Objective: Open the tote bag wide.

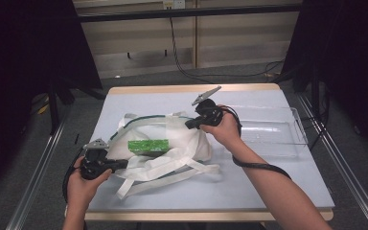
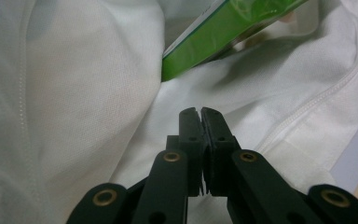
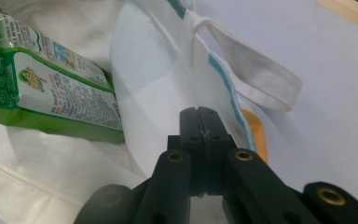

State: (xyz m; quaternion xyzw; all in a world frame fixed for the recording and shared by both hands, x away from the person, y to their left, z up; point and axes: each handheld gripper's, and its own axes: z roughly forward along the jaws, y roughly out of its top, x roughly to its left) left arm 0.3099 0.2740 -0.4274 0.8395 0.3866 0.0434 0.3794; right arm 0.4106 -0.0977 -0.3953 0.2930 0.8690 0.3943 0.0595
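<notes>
White cloth bag lies slumped mid-counter with a green packet in its mouth; nearest, the left claw sits at its near-left edge with jaws pressed together, though whether cloth is pinched I cannot tell. Farther off, the right claw is likewise closed at the far rim, beside a clear tray. Judging by the slack fabric, any pull risks tipping the packet out or losing the rim

1. We see dense small print in columns on the white back panel of the green packet, too small to read.
2. We make out a small round picture emblem beside that print, no legible words.
3. No other text is readable.
</notes>
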